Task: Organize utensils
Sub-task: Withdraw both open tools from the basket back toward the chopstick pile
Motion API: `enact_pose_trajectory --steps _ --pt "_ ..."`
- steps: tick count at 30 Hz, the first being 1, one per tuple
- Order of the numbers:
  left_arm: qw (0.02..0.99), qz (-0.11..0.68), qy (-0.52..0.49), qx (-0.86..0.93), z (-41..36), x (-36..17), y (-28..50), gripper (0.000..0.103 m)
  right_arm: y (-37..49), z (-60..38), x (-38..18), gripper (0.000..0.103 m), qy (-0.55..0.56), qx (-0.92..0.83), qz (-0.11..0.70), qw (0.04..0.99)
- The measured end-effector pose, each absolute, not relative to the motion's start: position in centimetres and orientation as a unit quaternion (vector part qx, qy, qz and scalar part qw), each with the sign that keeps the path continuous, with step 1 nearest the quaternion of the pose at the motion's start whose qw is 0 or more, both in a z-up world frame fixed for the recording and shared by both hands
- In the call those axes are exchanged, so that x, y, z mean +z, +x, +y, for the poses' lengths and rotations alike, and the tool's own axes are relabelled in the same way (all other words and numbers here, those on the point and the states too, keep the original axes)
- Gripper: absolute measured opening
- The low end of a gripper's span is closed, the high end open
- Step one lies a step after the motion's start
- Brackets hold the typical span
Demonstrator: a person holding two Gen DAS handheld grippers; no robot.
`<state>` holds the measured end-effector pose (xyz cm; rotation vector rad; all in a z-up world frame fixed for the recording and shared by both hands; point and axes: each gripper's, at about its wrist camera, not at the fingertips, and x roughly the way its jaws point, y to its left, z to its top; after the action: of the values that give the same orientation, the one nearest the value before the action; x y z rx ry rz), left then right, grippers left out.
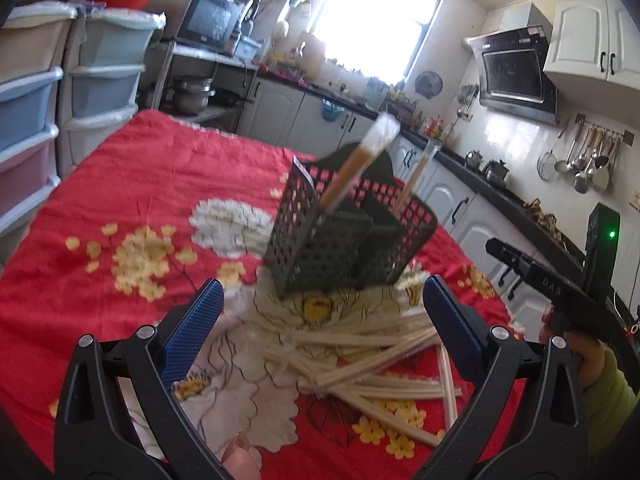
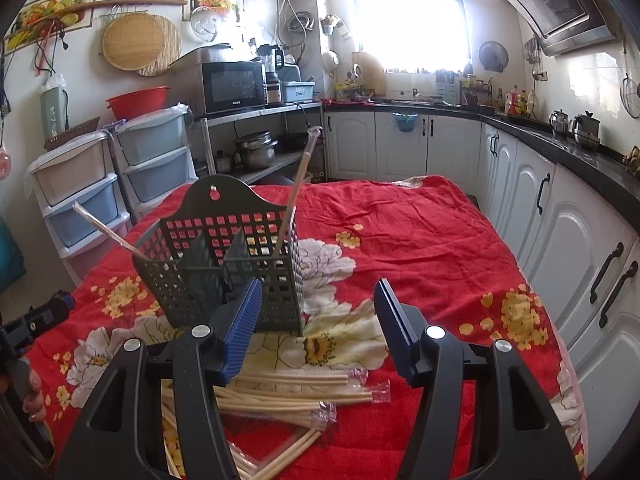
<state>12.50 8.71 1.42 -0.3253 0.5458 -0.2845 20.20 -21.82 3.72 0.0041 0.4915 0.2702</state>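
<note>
- Both tongs are seen spread wide with nothing between the blue pads: the left tongs point(image 1: 320, 320) and the right tongs point(image 2: 318, 320) are each held low over the near part of the desk point(image 2: 420, 240), which is covered by a red flowered cloth.
- Directly under and just ahead of both tongs, a loose heap of wrapped chopsticks point(image 2: 296, 392) is found lying crosswise near the desk's near edge, some bundles overlapping others.
- Just beyond the heap, the black perforated holder point(image 2: 228, 268) is stood on the cloth, divided into compartments; two chopstick bundles point(image 1: 360, 164) are already leaned in it, one toward each end.
- Behind the desk, kitchen cabinets and a bright window can be made out.
- The step in hand is judged to be a fresh pick from the heap, with sorting barely begun.
- For the next move, one bundle on top of the heap would need to be singled out, the pads lined up across its length, and closure made without neighbours being caught.
</note>
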Motion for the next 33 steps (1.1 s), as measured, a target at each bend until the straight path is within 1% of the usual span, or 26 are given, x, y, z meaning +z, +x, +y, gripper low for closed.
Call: enact_pose_trajectory --steps 2,10,14,18,20,23,25,26,28,30,32,33 --pt "0.934 0.282 -0.165 -0.145 8.4 0.6 12.4 0.09 20.1 -22.1 3.3 0.056 0.002 0.131 0.248 0.96" --pt "0.903 0.346 -0.192 -0.164 7.0 -2.7 12.3 0.071 19.7 -23.4 1.3 0.056 -0.003 0.117 0.27 0.956" --pt "0.894 0.365 -0.199 -0.167 6.7 -3.8 12.2 0.068 19.6 -23.8 0.3 0.056 -0.004 0.117 0.282 0.952" --pt "0.884 0.382 -0.215 -0.162 6.7 -4.7 12.5 0.061 19.6 -24.0 -0.7 0.056 -0.009 0.118 0.295 0.948" --pt "0.881 0.387 -0.22 -0.158 6.8 -5.0 12.7 0.06 19.6 -24.2 -1.2 0.056 -0.009 0.12 0.303 0.946" --pt "0.871 0.398 -0.241 -0.156 7.1 -5.7 13.0 0.055 19.7 -24.4 -1.9 0.056 -0.006 0.121 0.315 0.941" --pt "0.863 0.406 -0.259 -0.154 7.4 -6.2 13.2 0.048 19.8 -24.5 -2.3 0.056 -0.004 0.124 0.323 0.938" --pt "0.857 0.41 -0.271 -0.154 7.6 -6.5 13.4 0.046 19.9 -24.5 -2.5 0.056 -0.005 0.125 0.327 0.937" --pt "0.85 0.412 -0.289 -0.155 7.8 -6.8 13.5 0.04 19.9 -24.5 -2.9 0.056 -0.005 0.128 0.332 0.935" --pt "0.844 0.412 -0.307 -0.157 8.2 -7.0 13.6 0.038 20.0 -24.4 -3.2 0.056 -0.006 0.131 0.338 0.932" --pt "0.837 0.412 -0.325 -0.157 8.6 -7.2 13.7 0.033 20.1 -24.3 -3.5 0.056 -0.007 0.133 0.347 0.928" --pt "0.834 0.411 -0.331 -0.158 8.7 -7.3 13.7 0.029 20.2 -24.2 -3.7 0.056 -0.007 0.134 0.352 0.926"
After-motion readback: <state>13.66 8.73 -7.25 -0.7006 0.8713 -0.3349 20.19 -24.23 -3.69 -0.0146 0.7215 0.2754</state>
